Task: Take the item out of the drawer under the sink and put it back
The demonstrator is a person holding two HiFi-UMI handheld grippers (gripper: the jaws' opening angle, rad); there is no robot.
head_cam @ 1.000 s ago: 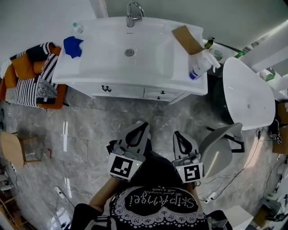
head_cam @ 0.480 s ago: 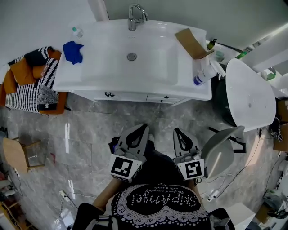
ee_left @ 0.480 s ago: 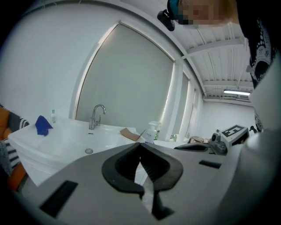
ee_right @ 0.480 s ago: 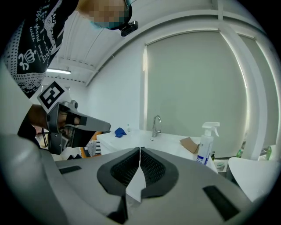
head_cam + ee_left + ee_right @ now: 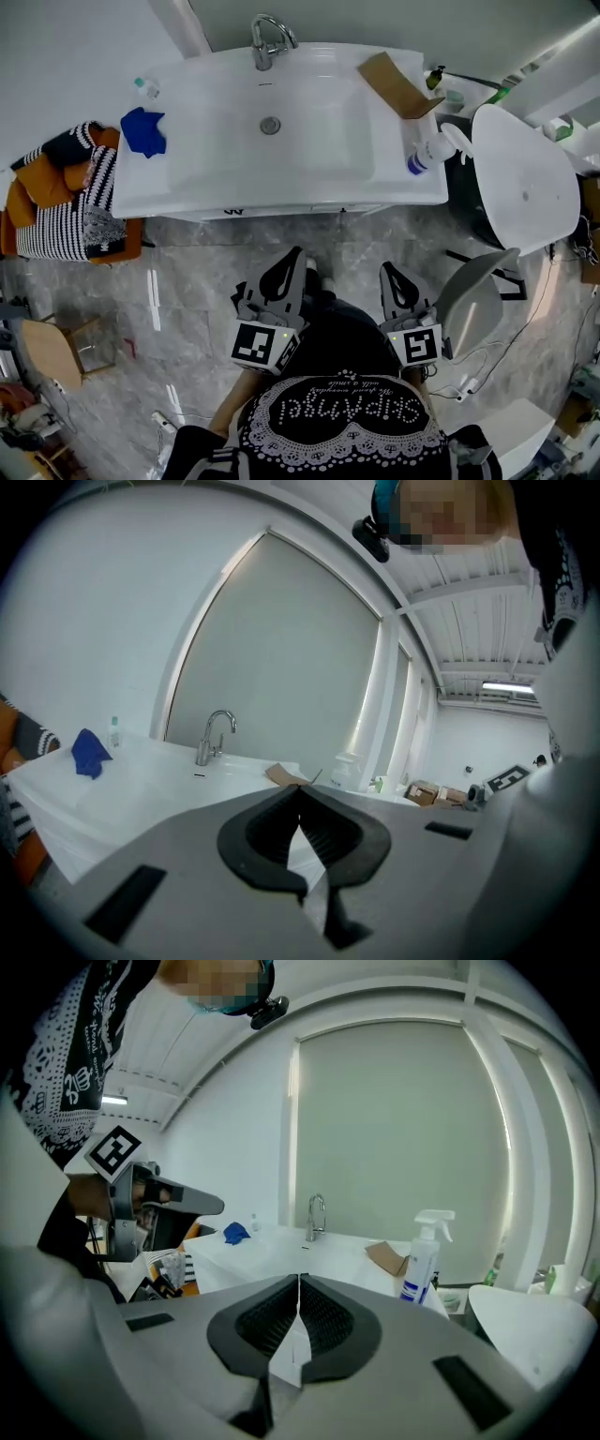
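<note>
The white sink vanity fills the top of the head view, with its faucet at the back. Only a thin strip of the drawer fronts shows under the counter edge, and nothing of what is inside. My left gripper and right gripper hang side by side over the marble floor, short of the vanity, both shut and empty. In the left gripper view the left gripper points over the sink top. The right gripper in its own view has its tips together.
On the counter lie a blue cloth, a small bottle, a cardboard piece and a spray bottle. A white chair stands right, a grey seat beside my right gripper, and a striped and orange bundle left.
The view has moved closer over the vanity, so the drawer fronts have slipped almost out of sight under the counter edge. Both grippers stay shut and have drawn slightly apart.
</note>
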